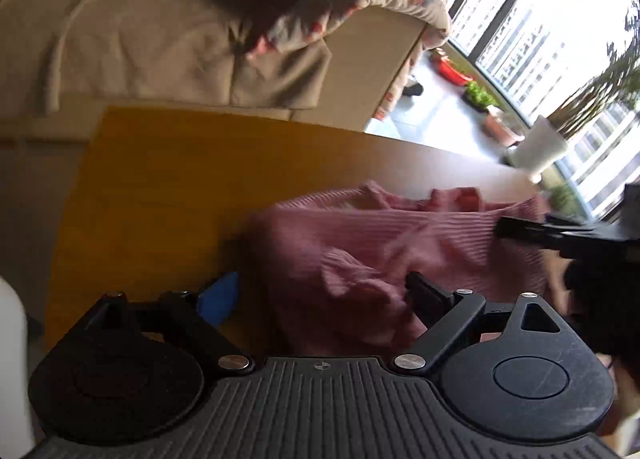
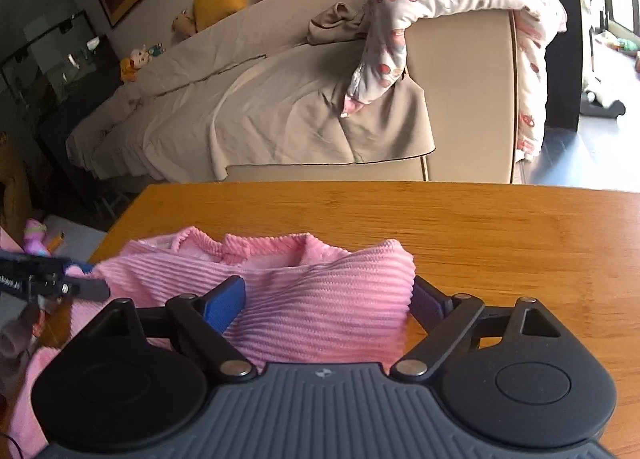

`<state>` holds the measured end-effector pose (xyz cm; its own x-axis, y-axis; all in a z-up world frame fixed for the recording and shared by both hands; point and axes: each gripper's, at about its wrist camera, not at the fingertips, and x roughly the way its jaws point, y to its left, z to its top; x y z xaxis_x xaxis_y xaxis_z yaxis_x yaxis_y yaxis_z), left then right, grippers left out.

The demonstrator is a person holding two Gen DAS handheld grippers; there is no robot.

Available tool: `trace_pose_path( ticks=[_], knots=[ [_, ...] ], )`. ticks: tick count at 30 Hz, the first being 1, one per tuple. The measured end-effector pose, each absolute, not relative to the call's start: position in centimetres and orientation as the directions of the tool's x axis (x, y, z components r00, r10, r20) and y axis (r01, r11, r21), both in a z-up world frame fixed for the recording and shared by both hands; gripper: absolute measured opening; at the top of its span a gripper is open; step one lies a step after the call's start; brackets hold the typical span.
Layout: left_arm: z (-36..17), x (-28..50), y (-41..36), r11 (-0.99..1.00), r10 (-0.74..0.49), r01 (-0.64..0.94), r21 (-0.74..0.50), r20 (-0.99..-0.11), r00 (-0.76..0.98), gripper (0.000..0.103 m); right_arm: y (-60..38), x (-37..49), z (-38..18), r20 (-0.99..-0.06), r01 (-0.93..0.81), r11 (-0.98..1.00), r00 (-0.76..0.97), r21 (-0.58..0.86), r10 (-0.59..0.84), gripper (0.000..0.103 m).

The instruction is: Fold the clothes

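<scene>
Wooden table [image 2: 480, 227] bears a pink sweater [image 2: 320, 291], blurred leftward, hiding both spread grippers' [image 2: 328, 295] fingertips.

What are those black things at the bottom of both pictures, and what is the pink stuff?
A person holds a grabbing tool in each hand, and each tool carries a camera looking along its two fingers. One picture comes from the left tool, the other from the right tool. The pink stuff is a ribbed sweater lying on a wooden table, waiting to be folded. Both tools are open. The sweater lies between their fingers, but neither is pinching it. Behind stands a sofa.
</scene>
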<state>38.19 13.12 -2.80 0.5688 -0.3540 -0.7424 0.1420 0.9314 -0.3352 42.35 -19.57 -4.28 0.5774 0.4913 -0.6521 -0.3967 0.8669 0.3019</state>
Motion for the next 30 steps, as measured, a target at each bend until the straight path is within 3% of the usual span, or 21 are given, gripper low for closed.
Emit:
trace_pose_path(
  ticks=[2, 4, 6, 7, 8, 9, 10, 12, 13, 16, 22, 30],
  knots=[
    [-2.8, 38.4, 12.8, 0.936, -0.348, 0.167, -0.310, -0.739, 0.578, 0.094, -19.3, 42.4, -4.3, -0.653, -0.416, 0.866, 0.579, 0.279, 0.488, 0.088],
    [-3.0, 38.8, 12.1, 0.935, -0.355, 0.219, -0.279, -0.718, 0.599, 0.085, -18.9, 42.8, -4.4, -0.648, -0.439, 0.854, 0.570, 0.279, 0.505, 0.086],
    [-3.5, 38.7, 11.2, 0.929, -0.365, 0.293, -0.227, -0.688, 0.627, 0.061, -18.4, 43.1, -4.3, -0.643, -0.455, 0.845, 0.565, 0.280, 0.517, 0.077],
    [-3.6, 38.6, 10.9, 0.924, -0.372, 0.319, -0.210, -0.682, 0.630, 0.058, -18.1, 43.1, -4.4, -0.640, -0.459, 0.844, 0.567, 0.277, 0.518, 0.073],
    [-3.6, 38.4, 10.6, 0.919, -0.380, 0.342, -0.197, -0.679, 0.628, 0.048, -17.9, 42.8, -4.4, -0.639, -0.468, 0.844, 0.571, 0.263, 0.515, 0.070],
    [-3.6, 38.1, 10.2, 0.913, -0.387, 0.365, -0.184, -0.677, 0.626, 0.035, -17.7, 42.5, -4.4, -0.637, -0.476, 0.844, 0.576, 0.248, 0.512, 0.060],
    [-3.5, 38.0, 10.1, 0.909, -0.393, 0.372, -0.186, -0.675, 0.624, 0.032, -17.7, 42.2, -4.3, -0.632, -0.496, 0.833, 0.570, 0.245, 0.525, 0.044],
    [-2.9, 37.8, 9.9, 0.905, -0.403, 0.381, -0.189, -0.669, 0.625, 0.023, -17.9, 41.5, -3.8, -0.620, -0.502, 0.823, 0.565, 0.265, 0.545, 0.032],
    [-2.2, 37.5, 9.8, 0.901, -0.411, 0.392, -0.187, -0.656, 0.633, 0.023, -18.0, 41.2, -3.3, -0.615, -0.502, 0.824, 0.572, 0.262, 0.543, 0.024],
    [0.9, 35.8, 9.8, 0.879, -0.457, 0.440, -0.184, -0.585, 0.670, 0.022, -18.6, 39.4, -0.4, -0.562, -0.533, 0.810, 0.602, 0.244, 0.567, 0.013],
    [6.0, 28.9, 9.4, 0.835, -0.517, 0.540, -0.103, -0.480, 0.708, 0.022, -19.9, 32.9, 4.4, -0.494, -0.607, 0.772, 0.620, 0.191, 0.610, 0.012],
    [5.6, 19.7, 10.3, 0.830, -0.505, 0.556, -0.054, -0.497, 0.705, 0.023, -19.4, 21.5, 5.9, -0.494, -0.674, 0.737, 0.625, 0.051, 0.605, 0.011]
  ],
)
